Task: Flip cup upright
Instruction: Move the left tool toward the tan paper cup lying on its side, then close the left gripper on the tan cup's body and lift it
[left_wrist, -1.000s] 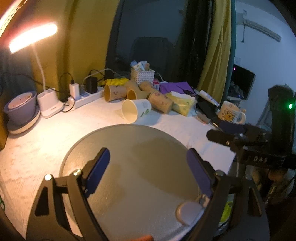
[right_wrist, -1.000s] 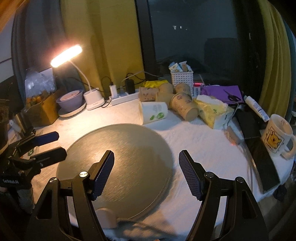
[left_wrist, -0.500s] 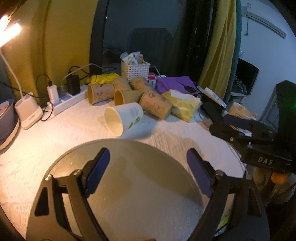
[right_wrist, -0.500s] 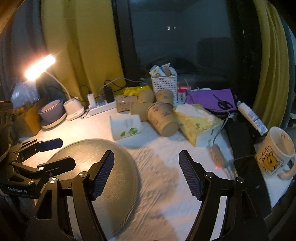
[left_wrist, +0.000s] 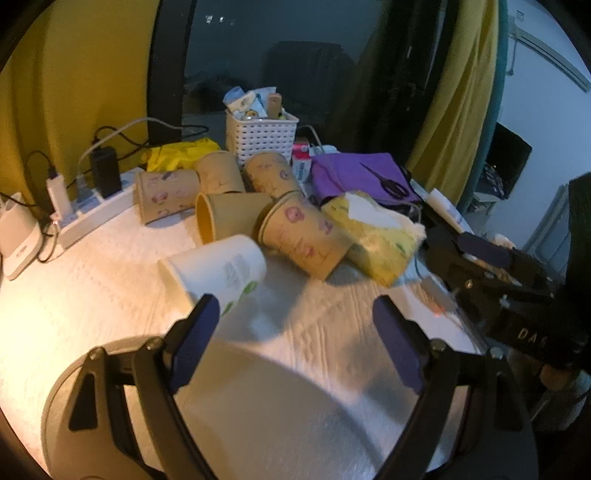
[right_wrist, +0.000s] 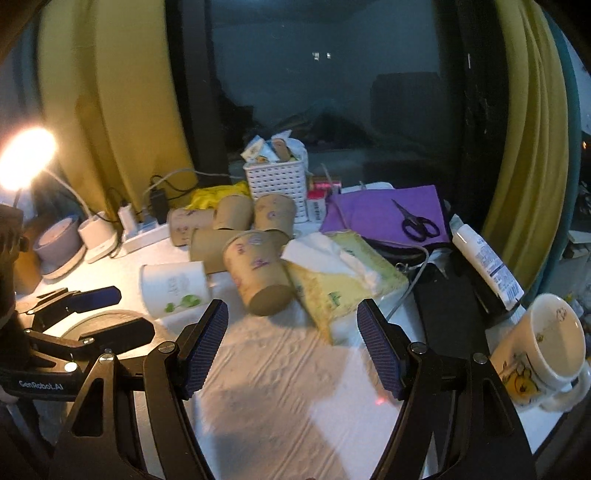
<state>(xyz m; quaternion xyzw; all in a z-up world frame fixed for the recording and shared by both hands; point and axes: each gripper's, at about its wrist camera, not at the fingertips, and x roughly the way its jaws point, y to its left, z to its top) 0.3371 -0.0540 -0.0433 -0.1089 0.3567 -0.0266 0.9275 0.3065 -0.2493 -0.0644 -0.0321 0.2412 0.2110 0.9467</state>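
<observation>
A white paper cup (left_wrist: 218, 271) with a green leaf print lies on its side on the white cloth, mouth toward the left; it also shows in the right wrist view (right_wrist: 173, 290). Several brown paper cups (left_wrist: 303, 236) lie on their sides in a heap behind it, also seen in the right wrist view (right_wrist: 256, 275). My left gripper (left_wrist: 295, 339) is open and empty, just in front of the white cup. My right gripper (right_wrist: 291, 350) is open and empty, in front of the nearest brown cup. The left gripper shows at the left of the right wrist view (right_wrist: 96, 314).
A grey round tray (left_wrist: 277, 417) lies under my left gripper. A yellow tissue pack (right_wrist: 340, 280), a white basket (right_wrist: 277, 184), purple cloth with scissors (right_wrist: 417, 223), a power strip (left_wrist: 88, 210), a lamp base (right_wrist: 98, 236) and a mug (right_wrist: 546, 343) surround the cups.
Both grippers have moved forward and to the right, off the grey tray and closer to the cups. The cups have not moved. Both grippers stay open.
</observation>
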